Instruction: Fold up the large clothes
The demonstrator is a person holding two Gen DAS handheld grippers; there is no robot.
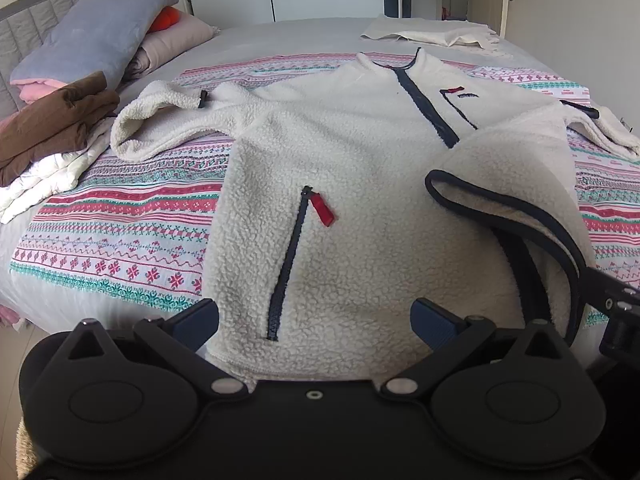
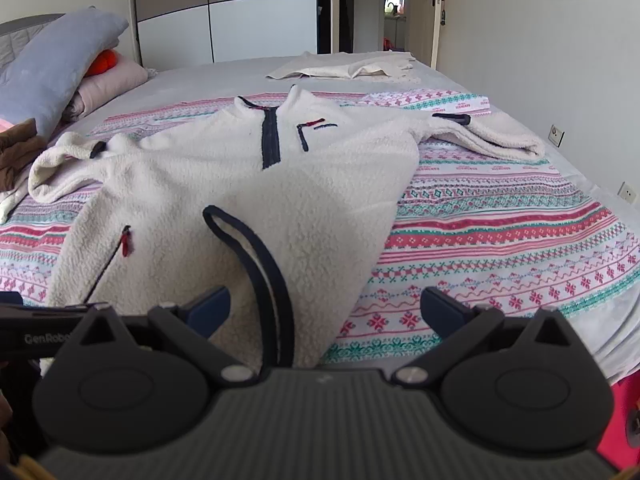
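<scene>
White fleece pullover (image 1: pixel 344 184) lies front-up on patterned blanket (image 1: pixel 120 236) on bed (image 2: pixel 224 76), 1 hem corner folded up over the body. Left gripper (image 1: pixel 316 316) & right gripper (image 2: pixel 326 306): jaws apart, holding nothing. Only left view shows whole brown garment (image 1: pixel 52 120); only right view shows wall sockets (image 2: pixel 557 135).

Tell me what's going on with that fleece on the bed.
A person with a hand-held gripper in each hand is folding a cream fleece pullover spread front-up on a patterned blanket. The lower right corner of its navy-edged hem is already turned up over the front. Both sleeves lie out to the sides, unfolded. The left hand-held gripper and the right hand-held gripper are open at the near hem, gripping nothing.
</scene>
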